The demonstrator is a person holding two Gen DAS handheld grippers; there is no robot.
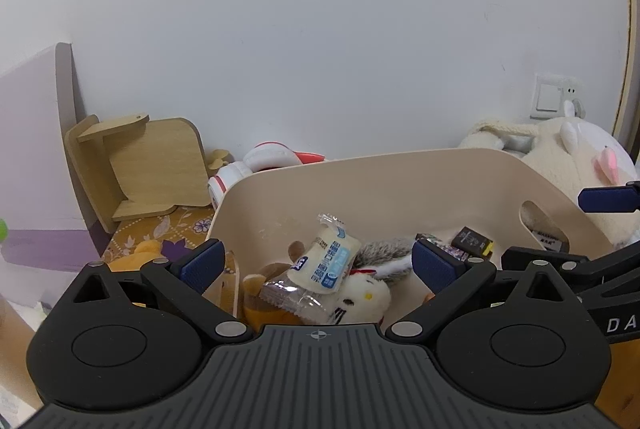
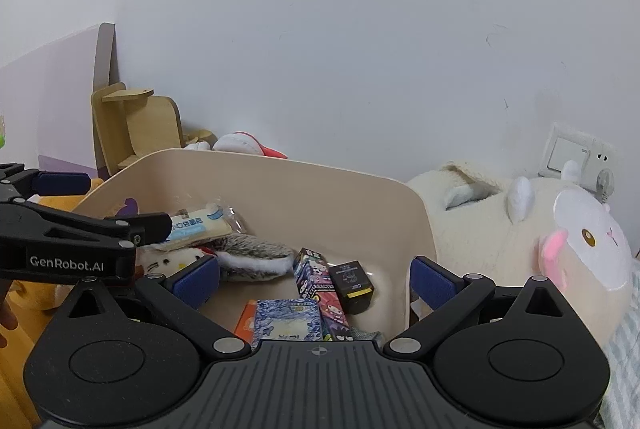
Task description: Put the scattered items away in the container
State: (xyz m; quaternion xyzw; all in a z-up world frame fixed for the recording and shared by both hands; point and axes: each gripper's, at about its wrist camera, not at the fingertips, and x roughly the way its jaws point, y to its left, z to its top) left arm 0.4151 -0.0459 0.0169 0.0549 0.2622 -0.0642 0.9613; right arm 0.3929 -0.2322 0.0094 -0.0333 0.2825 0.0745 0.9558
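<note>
While both tools (image 1: 318, 265) (image 2: 314, 281) gape | bin (image 2: 320, 185): two plushes, four boxes

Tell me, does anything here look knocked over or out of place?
Yes: the small wooden stand by the wall lies tipped on its side. In the beige bin, toys and snack packets are heaped loosely, a milk-snack pouch leaning on top. Both hand-held grippers hold nothing.

The left gripper (image 2: 60, 201), seen from the right wrist cam, says "GenRobot.AI" in white on its black side; the right gripper (image 1: 608, 225), seen from the left wrist cam, shows only "DA"; other print on packs & boxes is too small to read.
</note>
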